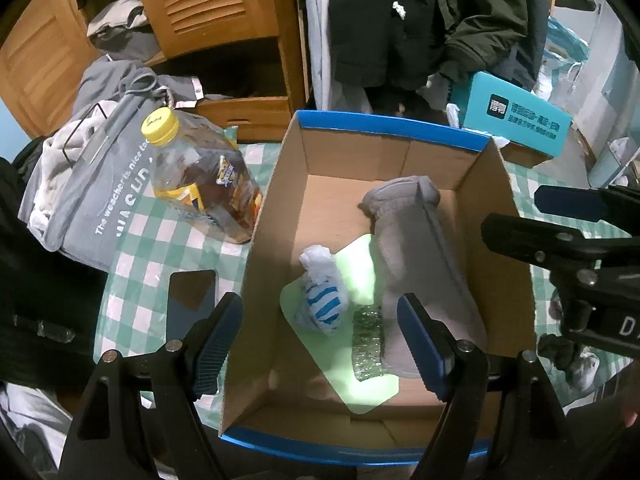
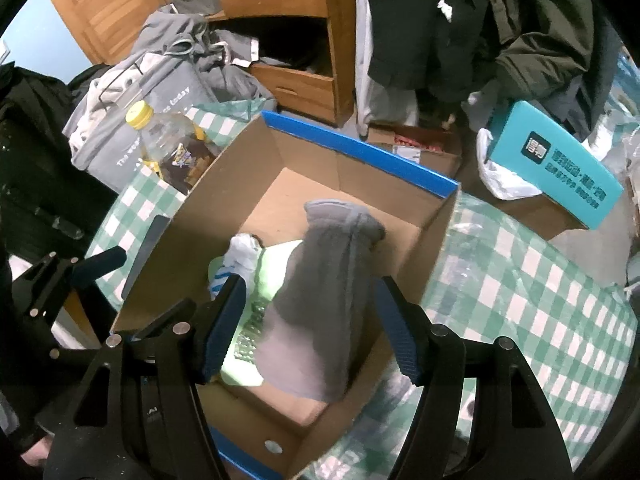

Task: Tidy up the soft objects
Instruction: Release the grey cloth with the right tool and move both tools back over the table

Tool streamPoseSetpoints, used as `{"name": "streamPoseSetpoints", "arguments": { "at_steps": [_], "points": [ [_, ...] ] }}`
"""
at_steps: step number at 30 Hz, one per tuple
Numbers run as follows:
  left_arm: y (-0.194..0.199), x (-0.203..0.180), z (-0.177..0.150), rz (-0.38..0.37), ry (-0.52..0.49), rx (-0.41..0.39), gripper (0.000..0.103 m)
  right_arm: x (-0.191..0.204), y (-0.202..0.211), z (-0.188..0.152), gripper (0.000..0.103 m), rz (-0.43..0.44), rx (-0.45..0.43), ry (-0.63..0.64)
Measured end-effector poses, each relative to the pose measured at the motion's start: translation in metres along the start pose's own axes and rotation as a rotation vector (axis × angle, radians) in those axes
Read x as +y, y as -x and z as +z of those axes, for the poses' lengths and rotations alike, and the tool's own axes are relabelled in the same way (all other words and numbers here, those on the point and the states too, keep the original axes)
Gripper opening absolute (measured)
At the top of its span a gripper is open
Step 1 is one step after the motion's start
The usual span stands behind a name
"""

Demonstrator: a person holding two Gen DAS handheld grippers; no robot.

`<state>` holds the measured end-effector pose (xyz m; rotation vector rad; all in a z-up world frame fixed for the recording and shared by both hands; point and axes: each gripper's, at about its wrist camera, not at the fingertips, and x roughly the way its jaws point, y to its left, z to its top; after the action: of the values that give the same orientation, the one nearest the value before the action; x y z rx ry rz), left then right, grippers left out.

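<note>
Both blue-padded fingers of the right gripper (image 2: 310, 326) are standing apart above the near end of the grey sock (image 2: 320, 300); no pad is pressing the fabric, so the sock is judged released. It is lying along the right side of the cardboard box (image 2: 352, 148), toe end pointing to the far wall, resting partly on a pale green sheet (image 2: 280, 256). Just left of it, 1 white-and-blue striped bundle (image 2: 240, 260) and 1 dark mesh scrubber (image 1: 368, 340) are sitting on that sheet. Placement inside the box suggests soft items are being collected there.

At the near left box wall, the left gripper (image 1: 320, 336) is hovering with its jaws wide and nothing between them. Outside the box on the left, 1 bottle (image 1: 200, 176) is standing on the checked tablecloth (image 1: 152, 248).
</note>
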<state>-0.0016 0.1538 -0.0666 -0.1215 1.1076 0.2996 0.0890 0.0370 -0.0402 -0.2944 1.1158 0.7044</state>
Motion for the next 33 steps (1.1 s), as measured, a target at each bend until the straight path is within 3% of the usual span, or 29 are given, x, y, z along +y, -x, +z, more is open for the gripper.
{"name": "streamPoseSetpoints", "arguments": {
  "at_steps": [9, 33],
  "points": [
    [0.013, -0.023, 0.004, -0.03, -0.038, -0.023, 0.081, -0.021, 0.022, -0.013, 0.069, -0.024, -0.033, -0.033],
    [0.039, -0.128, 0.001, -0.12, -0.236, -0.053, 0.081, -0.105, 0.075, -0.082, 0.069, -0.122, -0.055, -0.134]
  ]
}}
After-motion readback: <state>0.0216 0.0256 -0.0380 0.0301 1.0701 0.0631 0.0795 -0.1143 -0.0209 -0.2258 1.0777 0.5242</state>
